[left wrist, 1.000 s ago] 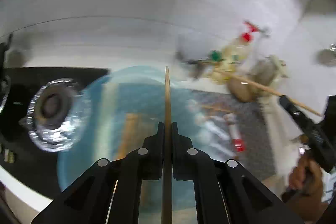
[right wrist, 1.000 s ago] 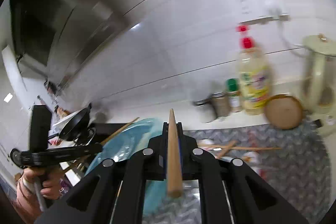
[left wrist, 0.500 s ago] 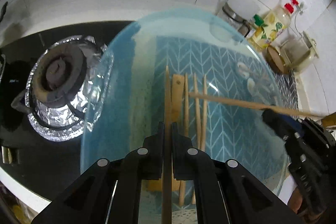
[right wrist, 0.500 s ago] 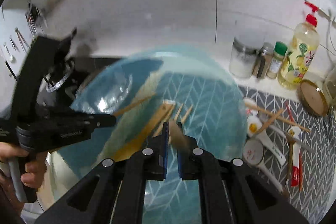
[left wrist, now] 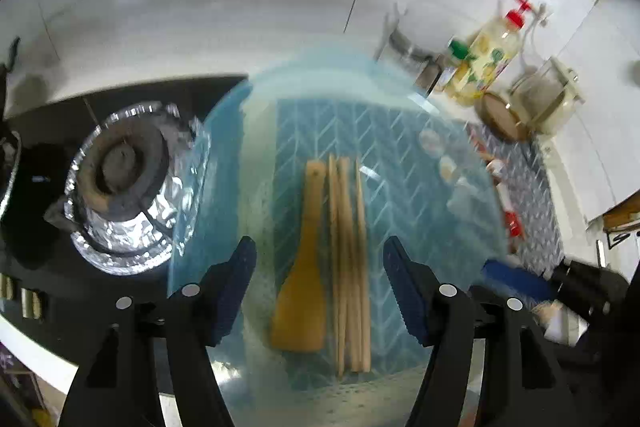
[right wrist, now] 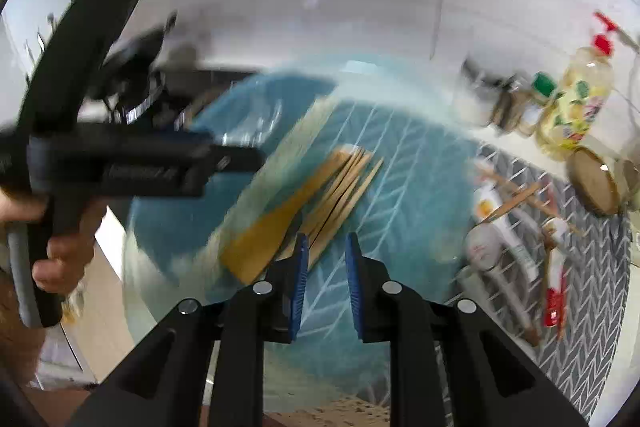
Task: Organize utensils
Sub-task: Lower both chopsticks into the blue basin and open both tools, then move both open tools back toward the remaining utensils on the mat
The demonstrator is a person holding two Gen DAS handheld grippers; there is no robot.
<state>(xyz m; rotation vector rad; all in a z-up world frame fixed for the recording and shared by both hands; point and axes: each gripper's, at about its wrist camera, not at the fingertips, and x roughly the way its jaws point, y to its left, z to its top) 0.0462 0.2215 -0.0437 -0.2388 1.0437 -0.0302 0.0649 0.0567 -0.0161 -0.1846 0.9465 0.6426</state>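
left gripper (left wrist: 318,287): jaws opening, wide, empty | right gripper (right wrist: 325,267): jaws opening, narrow, empty | blue tray (left wrist: 420,155): motion-blurred; chopsticks (left wrist: 348,259) beside spatula (left wrist: 304,267)

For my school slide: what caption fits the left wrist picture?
Open tool above a blue bowl holding a wooden spatula and chopsticks.
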